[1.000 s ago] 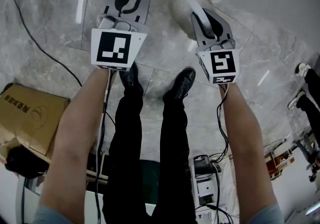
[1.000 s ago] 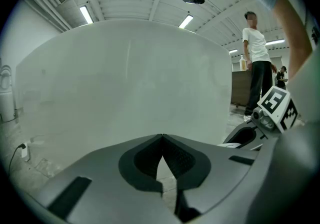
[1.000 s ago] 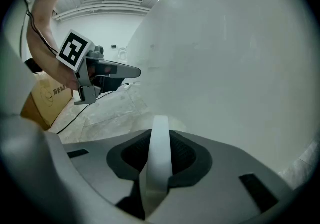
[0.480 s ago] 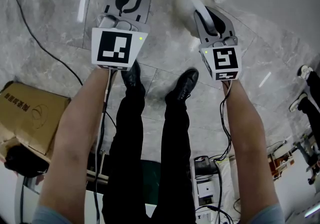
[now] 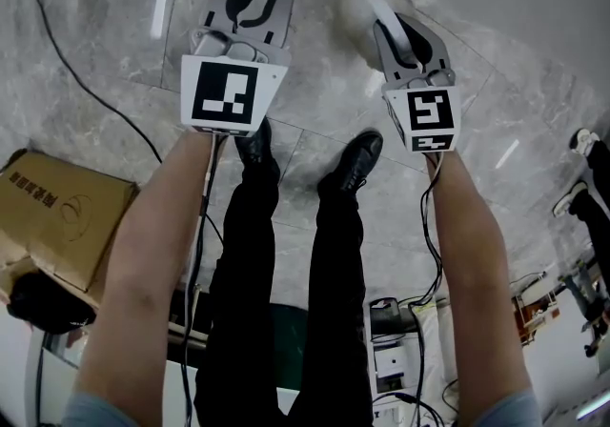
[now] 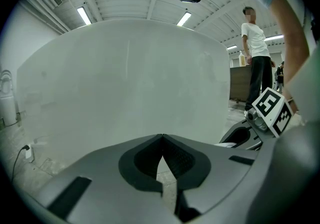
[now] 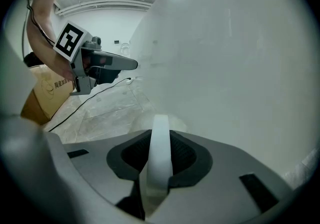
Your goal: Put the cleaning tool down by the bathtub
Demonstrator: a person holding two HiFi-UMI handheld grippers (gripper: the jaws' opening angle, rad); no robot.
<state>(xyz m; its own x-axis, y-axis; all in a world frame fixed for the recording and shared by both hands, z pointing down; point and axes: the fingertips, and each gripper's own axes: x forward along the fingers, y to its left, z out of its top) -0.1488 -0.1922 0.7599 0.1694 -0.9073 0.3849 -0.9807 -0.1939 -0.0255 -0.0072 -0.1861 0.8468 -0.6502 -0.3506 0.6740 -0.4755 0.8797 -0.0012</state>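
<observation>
I get even, fairly bright indoor light from ceiling strip lights overhead; one glares near the top of the right gripper view, up and left of the cleaning tool. In the head view the glossy floor throws them back as white streaks, one well left of the tool and another off to its right. The tool's pale head washes out there, soft-edged against the stone. Shadows are faint. Both gripper views bend hard at the rim and go black in the corners. Closest to the lens the tool's handle blurs; beyond it the bathtub wall reads as flat, featureless white.
</observation>
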